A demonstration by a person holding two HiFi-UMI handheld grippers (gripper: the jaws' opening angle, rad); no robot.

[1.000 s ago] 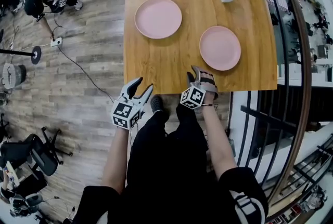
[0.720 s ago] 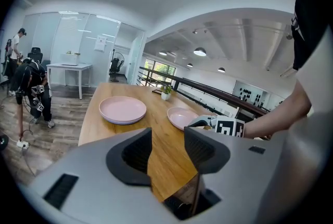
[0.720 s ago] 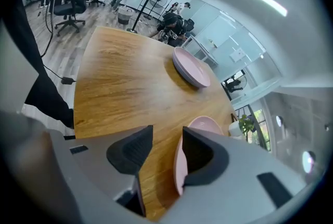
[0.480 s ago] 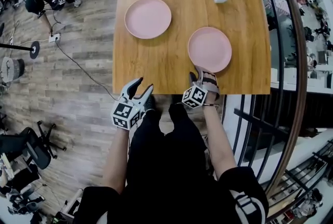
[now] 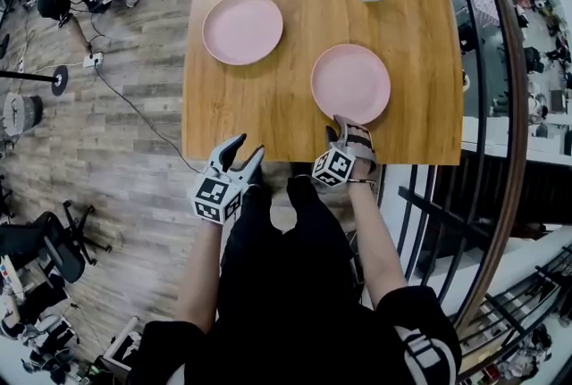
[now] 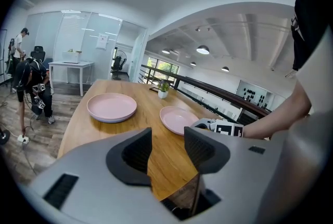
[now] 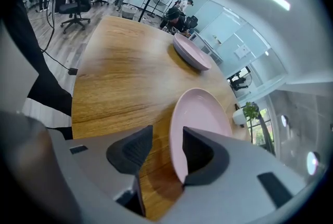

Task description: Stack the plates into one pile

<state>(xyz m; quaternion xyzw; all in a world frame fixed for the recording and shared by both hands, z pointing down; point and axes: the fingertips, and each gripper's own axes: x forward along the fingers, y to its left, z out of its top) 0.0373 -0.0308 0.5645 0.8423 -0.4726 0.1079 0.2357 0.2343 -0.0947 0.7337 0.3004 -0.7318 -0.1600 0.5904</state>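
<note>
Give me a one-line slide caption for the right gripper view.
Right gripper, jaws open, aimed at the near pink plate; a second pink plate lies farther along the wooden table.

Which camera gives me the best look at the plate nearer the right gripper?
The head view: that plate shows whole, from above. The right gripper view shows the plate close, but one jaw hides part of its rim. The left gripper view shows the plate small and at a low angle.
</note>
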